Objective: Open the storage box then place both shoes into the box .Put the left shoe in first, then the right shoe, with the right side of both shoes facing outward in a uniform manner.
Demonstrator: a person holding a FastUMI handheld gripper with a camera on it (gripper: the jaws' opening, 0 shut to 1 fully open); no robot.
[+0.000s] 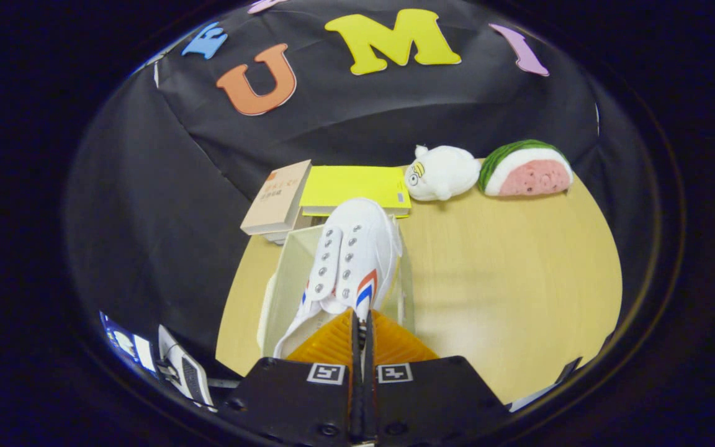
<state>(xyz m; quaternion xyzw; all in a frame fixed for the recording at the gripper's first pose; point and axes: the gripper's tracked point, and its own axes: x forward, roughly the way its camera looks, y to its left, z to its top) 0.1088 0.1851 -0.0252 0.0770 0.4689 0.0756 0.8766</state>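
Currently the gripper (362, 323) has its fingers nearly together, pinching the heel edge of a white shoe (351, 254). The shoe hangs toe-forward over the open storage box (283, 279) on the wooden table (506, 279). Beyond: two books (332, 189), a white plush (441, 174), a watermelon plush (525, 169).
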